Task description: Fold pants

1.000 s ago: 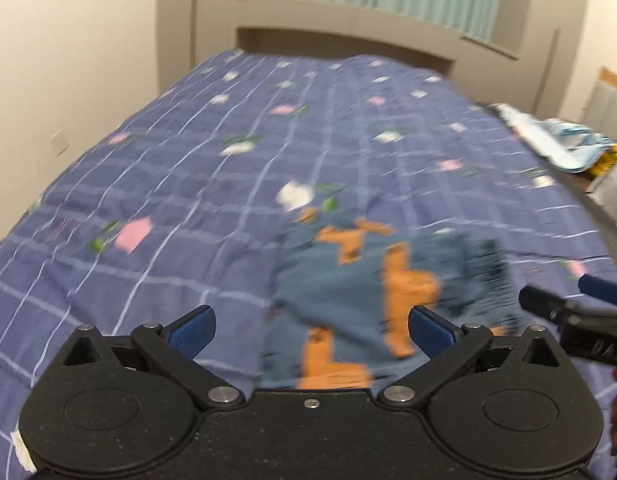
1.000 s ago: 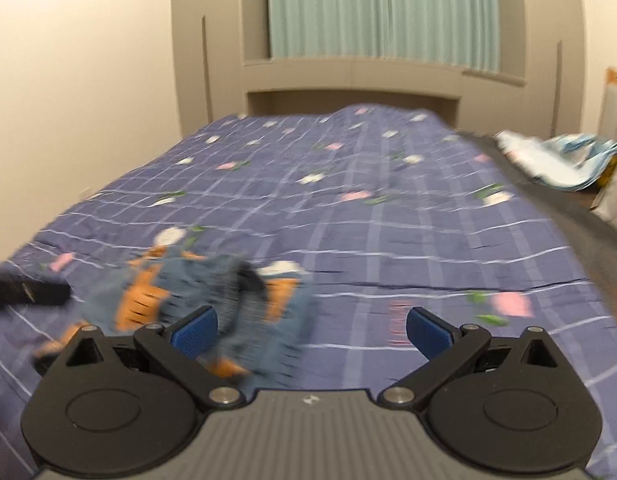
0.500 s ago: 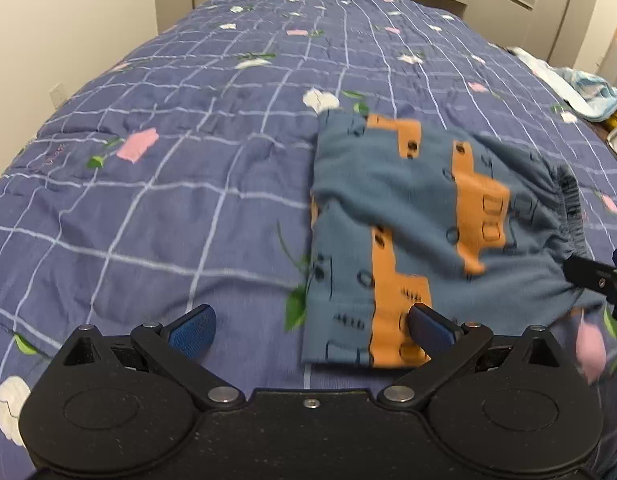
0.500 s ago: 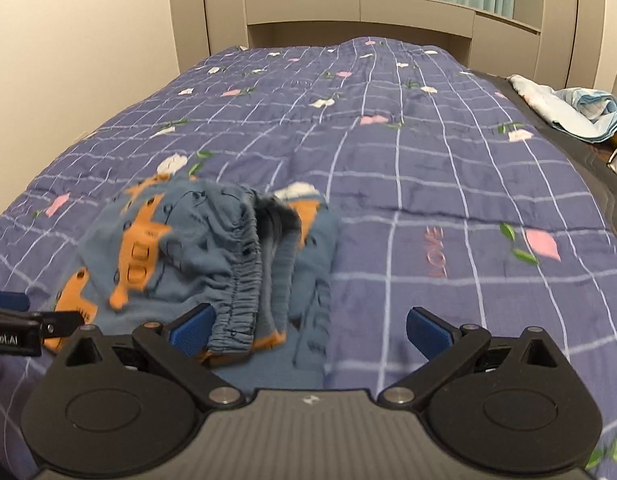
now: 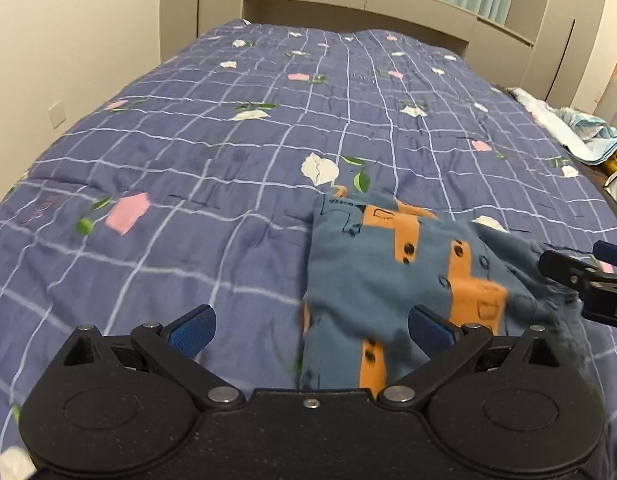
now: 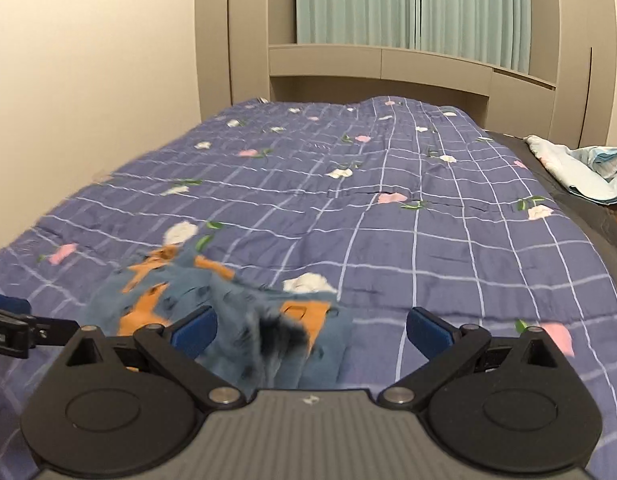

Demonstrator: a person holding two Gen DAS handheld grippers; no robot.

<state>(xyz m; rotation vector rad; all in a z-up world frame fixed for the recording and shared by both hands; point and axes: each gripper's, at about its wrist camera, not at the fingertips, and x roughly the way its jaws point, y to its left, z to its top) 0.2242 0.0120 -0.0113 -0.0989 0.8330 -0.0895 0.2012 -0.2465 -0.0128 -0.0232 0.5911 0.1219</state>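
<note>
Both grippers spread wide, empty. Left wrist view: left gripper (image 5: 310,326) jaws apart over bed (image 5: 212,168); pants (image 5: 404,280) bunched on the quilt, right of centre; right gripper (image 5: 576,268) at their right edge. Right wrist view: right gripper (image 6: 311,330) apart; pants (image 6: 228,308) blurred, lower left, beside left gripper (image 6: 12,326).
</note>
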